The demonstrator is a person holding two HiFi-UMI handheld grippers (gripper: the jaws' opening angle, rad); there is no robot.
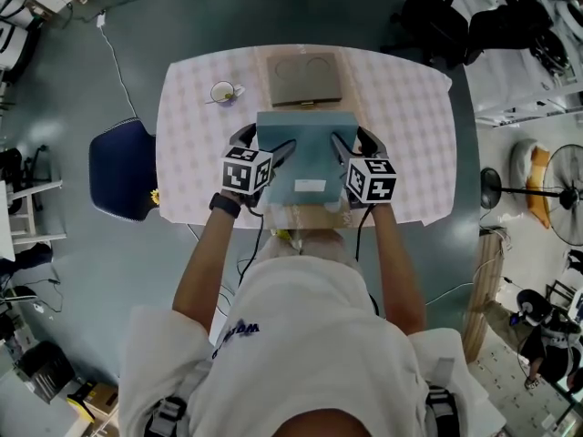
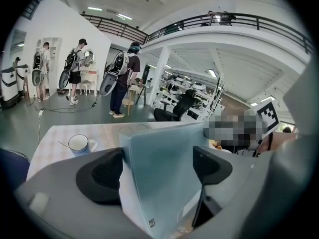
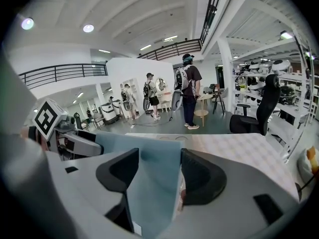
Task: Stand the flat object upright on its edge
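Your forearms reach forward side by side over the near edge of the tabletop [image 1: 401,126], with a dark wristband [image 1: 225,204] on your left wrist. Your left tongs [image 1: 264,144] are clamped on the left side of the flat box [image 1: 305,153]. The jaws stand wide, and both dark pads press against the box where it crosses them at a slant. Your right tongs [image 1: 355,142] are clamped on the right side with a narrower spread, one pad on each face of the box edge.

The flat box is pale blue-grey with a paler, whitish side wall. It carries a white label [image 1: 310,187] low on its broad face. It sits between the two tongs over the near half of the tabletop, raised and leaning, so the head view sees its broad face. In both gripper views its top edge rises above the pads. I cannot tell whether its lower edge touches the tabletop.

A pale checked cloth covers the tabletop. Toward the far edge lies a grey-brown tray [image 1: 303,78] with two round recesses. A white cup [image 1: 223,91] with a spoon stands just left of it, and both are apart from the box.

A dark blue chair [image 1: 123,169] stands left of the tabletop on a grey-green floor [image 1: 91,271]. A standing fan [image 1: 565,194] is off to the right. Behind, people [image 2: 122,78] with packs on their backs stand in a bright hall beside a black office chair [image 3: 256,106].
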